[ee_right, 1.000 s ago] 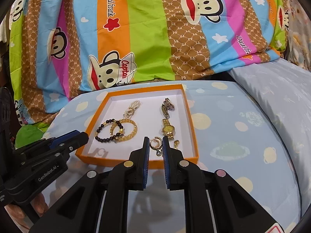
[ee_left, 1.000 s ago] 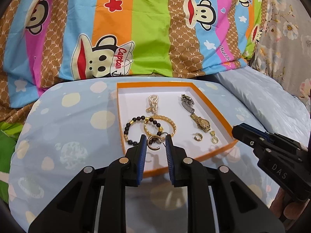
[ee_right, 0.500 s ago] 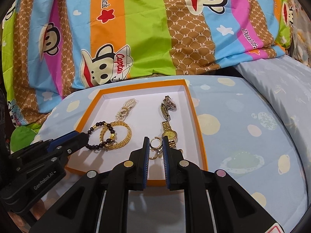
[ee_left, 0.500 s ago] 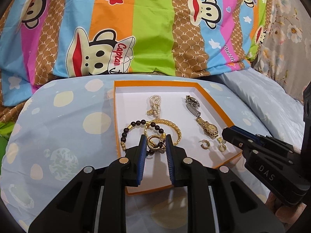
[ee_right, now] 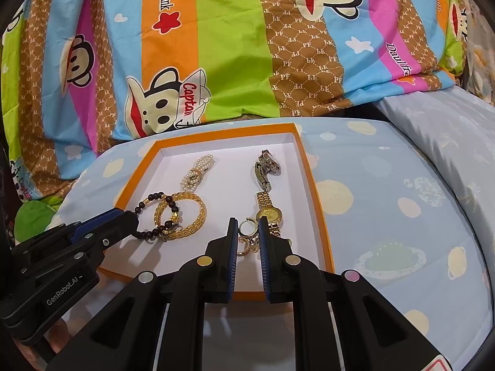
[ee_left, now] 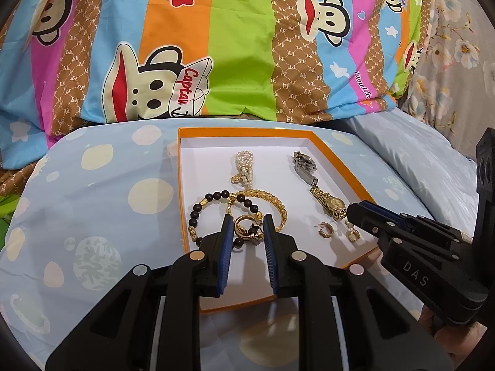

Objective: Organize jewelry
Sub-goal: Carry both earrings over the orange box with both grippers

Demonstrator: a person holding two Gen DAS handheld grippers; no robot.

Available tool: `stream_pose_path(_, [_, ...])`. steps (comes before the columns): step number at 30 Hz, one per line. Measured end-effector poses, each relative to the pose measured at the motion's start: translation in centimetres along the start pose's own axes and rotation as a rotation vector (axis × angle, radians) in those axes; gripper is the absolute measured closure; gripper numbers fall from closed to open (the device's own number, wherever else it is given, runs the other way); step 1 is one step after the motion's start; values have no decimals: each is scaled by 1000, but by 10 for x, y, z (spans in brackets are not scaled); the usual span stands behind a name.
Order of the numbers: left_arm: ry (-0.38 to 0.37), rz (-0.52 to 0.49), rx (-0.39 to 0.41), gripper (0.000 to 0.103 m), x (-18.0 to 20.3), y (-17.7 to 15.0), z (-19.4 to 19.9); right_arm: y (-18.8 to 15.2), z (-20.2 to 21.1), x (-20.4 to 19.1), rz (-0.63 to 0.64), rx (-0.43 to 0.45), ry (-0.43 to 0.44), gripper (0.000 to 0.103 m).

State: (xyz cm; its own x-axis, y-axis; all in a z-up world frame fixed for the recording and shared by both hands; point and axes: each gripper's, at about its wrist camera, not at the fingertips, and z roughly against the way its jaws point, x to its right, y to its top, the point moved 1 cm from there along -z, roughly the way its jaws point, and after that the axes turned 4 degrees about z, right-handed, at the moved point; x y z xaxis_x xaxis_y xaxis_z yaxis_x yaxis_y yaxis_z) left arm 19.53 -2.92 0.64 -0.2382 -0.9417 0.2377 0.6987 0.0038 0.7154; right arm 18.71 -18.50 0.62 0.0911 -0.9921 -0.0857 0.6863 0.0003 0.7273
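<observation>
An orange-rimmed white tray [ee_left: 340,167] [ee_right: 312,179] lies on the blue spotted bed and holds jewelry. My left gripper [ee_left: 247,224] is open, its jaws on either side of a gold ring [ee_left: 243,227] lying on the black bead bracelet [ee_left: 213,199] and gold chain bracelet [ee_left: 272,201]. My right gripper [ee_right: 247,225] is open over gold hoop earrings [ee_right: 246,225] beside the gold watch [ee_right: 269,213]. A pearl bracelet [ee_left: 244,167] and a silver watch [ee_left: 304,165] lie farther back.
A striped monkey-print quilt [ee_left: 232,46] rises behind the tray. A pale blue pillow [ee_left: 417,160] lies to the right. The right gripper's body [ee_left: 417,247] reaches over the tray's right corner in the left wrist view.
Both grippers have moved forward over the tray. The left jaws now flank the ring on the bracelets and the right jaws flank the earrings.
</observation>
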Motion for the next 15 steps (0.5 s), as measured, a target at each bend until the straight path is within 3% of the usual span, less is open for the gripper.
stream_pose_path(15, [0,-5,-7,84,1,-1,-2,0,-1,0,0,-3,0,91])
